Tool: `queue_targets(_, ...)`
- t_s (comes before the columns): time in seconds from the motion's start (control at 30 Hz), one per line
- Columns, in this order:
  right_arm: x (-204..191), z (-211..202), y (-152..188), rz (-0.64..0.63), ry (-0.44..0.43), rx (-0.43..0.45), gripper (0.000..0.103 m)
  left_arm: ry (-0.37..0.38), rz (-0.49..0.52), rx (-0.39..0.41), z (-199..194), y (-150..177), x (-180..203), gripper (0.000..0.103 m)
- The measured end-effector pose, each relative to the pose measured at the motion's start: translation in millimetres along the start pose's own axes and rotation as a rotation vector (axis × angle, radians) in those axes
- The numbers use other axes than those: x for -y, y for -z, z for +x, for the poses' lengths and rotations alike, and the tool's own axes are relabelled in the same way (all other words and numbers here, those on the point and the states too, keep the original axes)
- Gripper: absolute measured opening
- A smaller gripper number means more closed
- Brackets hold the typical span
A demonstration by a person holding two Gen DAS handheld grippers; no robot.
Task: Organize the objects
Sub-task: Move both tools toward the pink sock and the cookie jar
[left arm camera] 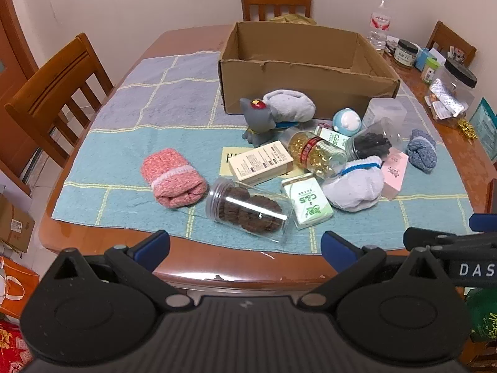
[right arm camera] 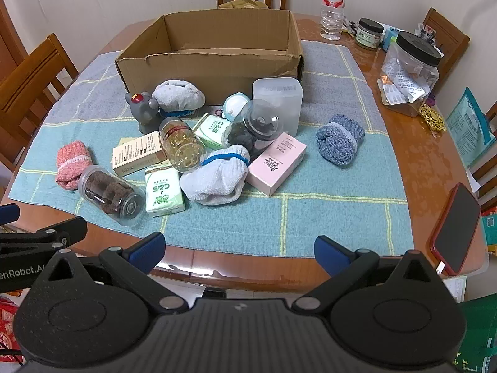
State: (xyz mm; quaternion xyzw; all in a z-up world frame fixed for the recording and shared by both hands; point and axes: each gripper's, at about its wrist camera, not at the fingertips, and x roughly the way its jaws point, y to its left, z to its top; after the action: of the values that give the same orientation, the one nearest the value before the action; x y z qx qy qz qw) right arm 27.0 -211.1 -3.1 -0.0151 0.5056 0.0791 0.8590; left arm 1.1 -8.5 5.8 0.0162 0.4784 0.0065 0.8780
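An open cardboard box (left arm camera: 304,77) (right arm camera: 211,62) stands at the back of a checked cloth. In front of it lies a pile: a cookie jar (left arm camera: 248,209) (right arm camera: 110,194), a pink knit roll (left arm camera: 174,180) (right arm camera: 71,163), a green tissue pack (left arm camera: 307,200) (right arm camera: 163,191), a white sock bundle (left arm camera: 354,186) (right arm camera: 217,177), a pink carton (right arm camera: 276,163), a blue knit roll (right arm camera: 340,140), a capsule jar (right arm camera: 181,144) and a grey toy (left arm camera: 257,121). My left gripper (left arm camera: 245,245) and right gripper (right arm camera: 239,250) are both open and empty at the table's near edge.
A phone in a red case (right arm camera: 455,228) lies at the right table edge. A water bottle (right arm camera: 332,3), jars (right arm camera: 410,71) and packets stand along the right side. Wooden chairs (left arm camera: 52,93) stand at the left and back.
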Motion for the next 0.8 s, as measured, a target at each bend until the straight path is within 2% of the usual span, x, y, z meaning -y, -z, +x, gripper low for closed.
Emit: queue_targets(0.8,12.1,-12.0,-1.5,-0.012,-0.043,0.019,0.103,0.03,-0.032,0.02,-7.6,0.4,5.4,0.102)
